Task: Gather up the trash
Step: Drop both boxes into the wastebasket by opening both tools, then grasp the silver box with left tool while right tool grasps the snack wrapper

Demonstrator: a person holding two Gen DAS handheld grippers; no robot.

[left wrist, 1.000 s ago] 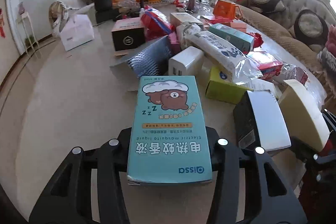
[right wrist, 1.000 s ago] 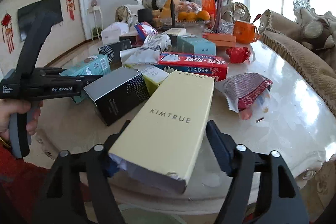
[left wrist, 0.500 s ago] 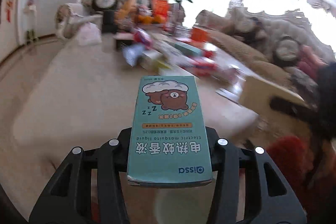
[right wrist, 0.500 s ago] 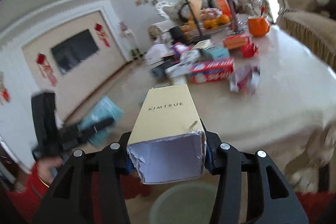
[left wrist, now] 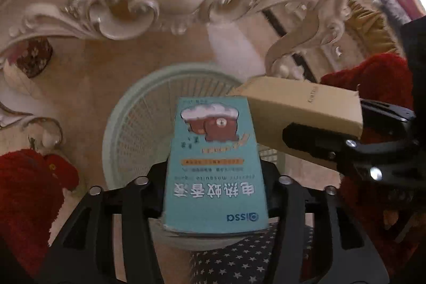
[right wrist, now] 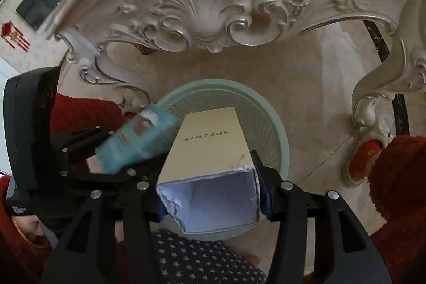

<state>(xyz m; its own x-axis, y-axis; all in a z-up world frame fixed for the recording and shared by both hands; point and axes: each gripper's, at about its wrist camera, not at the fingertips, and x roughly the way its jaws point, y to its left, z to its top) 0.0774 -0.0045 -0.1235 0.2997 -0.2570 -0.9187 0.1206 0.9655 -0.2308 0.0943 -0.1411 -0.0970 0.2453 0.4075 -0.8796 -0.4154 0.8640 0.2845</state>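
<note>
boxes hide most of basket [left wrist: 127,124].

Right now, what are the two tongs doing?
Left tongs: opening, teal box between them, above the bin.
Right tongs: opening, yellow box between them.

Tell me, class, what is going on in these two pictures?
A person is clearing trash with a gripper in each hand. The left gripper carries a teal mosquito-liquid box, the right gripper a torn-open beige Kimtrue box. Both boxes hang above a pale green mesh waste basket on the floor beside the carved table. Both sets of jaws are opening, each box between them, neither box yet in the basket.
</note>
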